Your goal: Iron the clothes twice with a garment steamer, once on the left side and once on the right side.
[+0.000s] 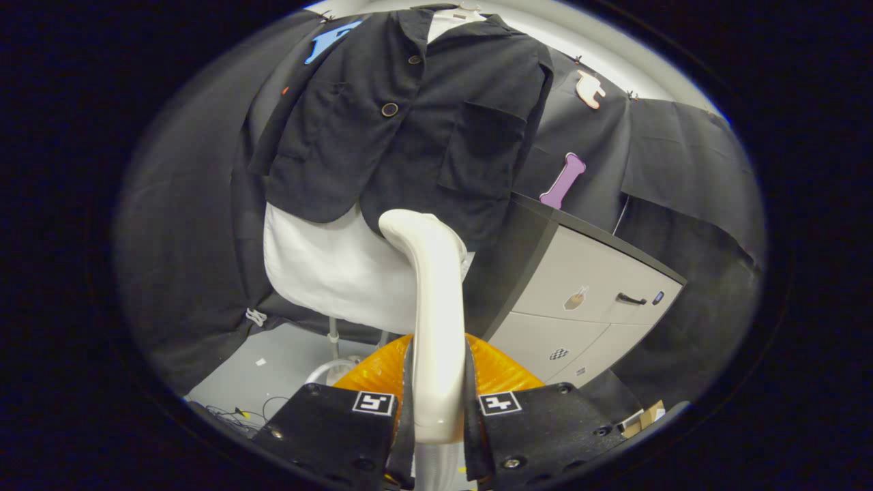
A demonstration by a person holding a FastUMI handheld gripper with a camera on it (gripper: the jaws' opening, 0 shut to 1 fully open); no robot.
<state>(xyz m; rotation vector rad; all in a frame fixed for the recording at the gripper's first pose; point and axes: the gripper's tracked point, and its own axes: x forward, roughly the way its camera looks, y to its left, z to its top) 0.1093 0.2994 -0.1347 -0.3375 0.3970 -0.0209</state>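
white and shiny, the garment steamer [436,320] stands tall between the two fingers of the hand-held gripper [438,409]. both fingers press on its handle, one from each side, so the hand-held gripper is closed tight on the garment steamer. the curved top of the steamer bends toward 11 o'clock and sits right at the bottom hem of the black jacket [416,116].

the black jacket hangs up at 12 o'clock from the fingers, beyond the steamer. it has round buttons [389,109] down the front and a square pocket [481,146] at 1 o'clock from the steamer's top. under the jacket, a white cloth [327,266] hangs down lower, at 10 o'clock from the fingers.

just behind the fingers there is something orange and ribbed [382,372]; what it is i cannot tell.

at 2 o'clock from the fingers stands a pale cabinet [586,286] with a dark top and a small dark handle [631,299] on its drawer.

the grey floor [273,368] shows at 9 o'clock from the fingers, with thin wires [239,411] lying on it.
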